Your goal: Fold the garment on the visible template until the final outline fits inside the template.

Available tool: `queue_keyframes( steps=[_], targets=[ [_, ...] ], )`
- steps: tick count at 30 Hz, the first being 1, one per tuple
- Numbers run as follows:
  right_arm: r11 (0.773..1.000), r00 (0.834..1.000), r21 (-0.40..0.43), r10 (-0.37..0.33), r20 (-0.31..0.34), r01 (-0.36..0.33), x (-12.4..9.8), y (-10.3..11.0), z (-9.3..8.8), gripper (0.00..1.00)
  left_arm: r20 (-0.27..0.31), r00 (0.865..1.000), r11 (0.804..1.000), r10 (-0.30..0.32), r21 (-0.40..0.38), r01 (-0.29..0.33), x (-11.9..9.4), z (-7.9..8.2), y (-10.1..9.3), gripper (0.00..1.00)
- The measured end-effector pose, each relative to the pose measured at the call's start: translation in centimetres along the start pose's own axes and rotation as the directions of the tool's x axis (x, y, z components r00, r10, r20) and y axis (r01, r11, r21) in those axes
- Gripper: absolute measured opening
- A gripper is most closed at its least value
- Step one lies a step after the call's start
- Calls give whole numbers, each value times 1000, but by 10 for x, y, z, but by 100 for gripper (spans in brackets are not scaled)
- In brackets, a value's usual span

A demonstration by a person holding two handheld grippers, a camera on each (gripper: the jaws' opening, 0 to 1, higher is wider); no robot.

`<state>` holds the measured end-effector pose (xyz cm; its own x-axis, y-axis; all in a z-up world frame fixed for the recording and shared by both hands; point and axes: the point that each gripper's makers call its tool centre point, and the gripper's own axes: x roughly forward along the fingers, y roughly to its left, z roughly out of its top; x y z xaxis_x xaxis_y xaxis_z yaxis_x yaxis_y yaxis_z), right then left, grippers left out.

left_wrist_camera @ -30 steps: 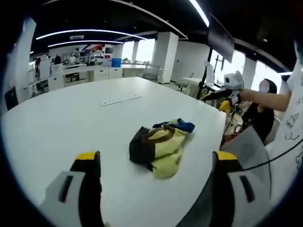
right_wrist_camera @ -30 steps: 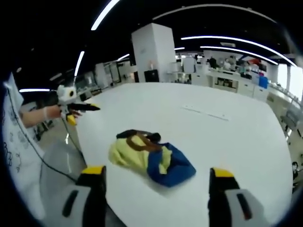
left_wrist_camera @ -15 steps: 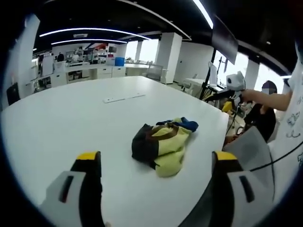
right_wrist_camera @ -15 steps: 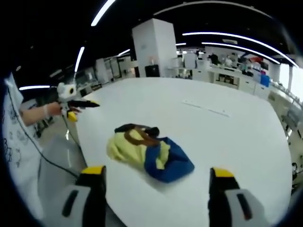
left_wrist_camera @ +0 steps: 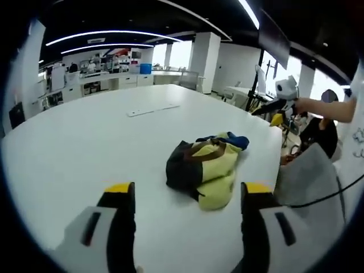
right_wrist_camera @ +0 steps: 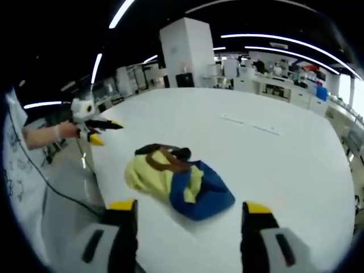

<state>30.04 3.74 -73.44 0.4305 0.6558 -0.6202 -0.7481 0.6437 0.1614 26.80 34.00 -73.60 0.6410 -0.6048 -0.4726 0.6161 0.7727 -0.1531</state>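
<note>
Garment (left_wrist_camera: 206, 169), a crumpled yellow, blue and dark heap on the white table (left_wrist_camera: 74, 142), lies unfolded and untouched; both grippers, left gripper (left_wrist_camera: 187, 196) and right gripper (right_wrist_camera: 187, 213), hover wide-jawed and empty, so spreading it flat likely comes first.

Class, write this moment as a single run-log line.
garment: crumpled heap on white table, unfolded | left gripper: open, short of it | right gripper: open, short of it | template: none discernible

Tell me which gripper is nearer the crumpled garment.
Neither clearly: the left gripper and right gripper both hover open just short of the garment, approaching from opposite sides.
</note>
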Motion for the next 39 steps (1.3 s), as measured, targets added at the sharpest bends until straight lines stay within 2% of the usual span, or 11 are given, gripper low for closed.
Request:
queue_keyframes(
  steps=[5, 14, 17, 20, 28, 39],
  targets=[
    [1000, 999, -8, 28, -46, -28, 17, 6, -7, 55, -12, 1000, 1000, -18, -6, 18, 21, -5, 0, 44],
    [997, 991, -10, 71, -115, -73, 39, 10, -18, 39, -80, 996, 999, -36, 25, 39, 50, -21, -7, 20],
    [997, 988, -9, 80, -131, -82, 42, 9, -22, 36, -98, 994, 999, -42, 16, 44, 57, -28, -3, 15],
    [996, 986, 3, 88, -139, -89, 45, 7, -25, 31, -108, 993, 999, -38, 21, 40, 62, -32, -3, 15],
    [995, 984, 40, 101, -146, -96, 53, 8, -34, 21, -118, 992, 999, -38, 5, 39, 72, -37, 2, 7],
    [992, 982, 54, 118, -147, -111, 57, 10, -39, 11, -130, 990, 999, -47, -5, 47, 73, -38, -4, 4]
  ],
)
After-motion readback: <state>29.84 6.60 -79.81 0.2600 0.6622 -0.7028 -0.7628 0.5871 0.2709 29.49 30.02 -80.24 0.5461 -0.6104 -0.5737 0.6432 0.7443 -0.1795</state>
